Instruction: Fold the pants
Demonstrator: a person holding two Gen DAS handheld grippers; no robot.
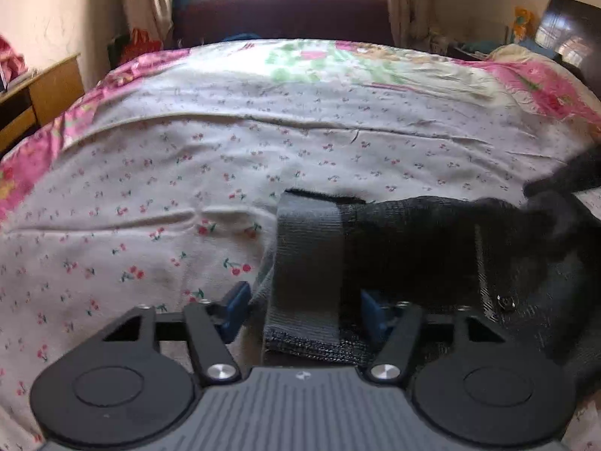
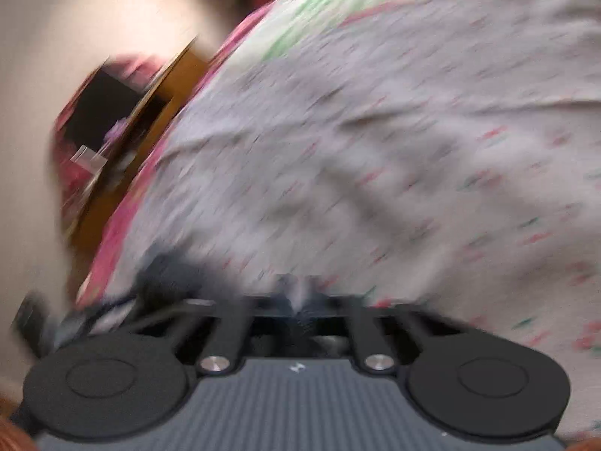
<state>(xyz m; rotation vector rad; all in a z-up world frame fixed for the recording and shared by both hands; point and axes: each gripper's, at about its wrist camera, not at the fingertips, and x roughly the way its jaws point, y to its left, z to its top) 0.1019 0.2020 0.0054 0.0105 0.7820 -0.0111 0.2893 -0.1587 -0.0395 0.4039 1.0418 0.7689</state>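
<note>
Dark pants (image 1: 413, 248) lie on the flowered bed sheet (image 1: 188, 173) at the lower right of the left wrist view. Their grey band (image 1: 308, 255) runs toward the camera. My left gripper (image 1: 306, 310) is open, with that band lying between its blue pads (image 1: 236, 306). A dark, blurred shape (image 1: 567, 176) hangs over the pants at the right edge. The right wrist view is badly blurred. My right gripper (image 2: 300, 293) is shut just above the sheet (image 2: 375, 131). Dark fabric (image 2: 169, 270) bunches to its left. The blur hides whether cloth is pinched.
A wooden desk (image 1: 49, 90) stands left of the bed, seen tilted as the desk (image 2: 150, 105) in the right wrist view. A dark headboard (image 1: 281, 15) and curtained window are beyond the far edge. Clutter and a dark cabinet (image 1: 563, 34) are at the far right.
</note>
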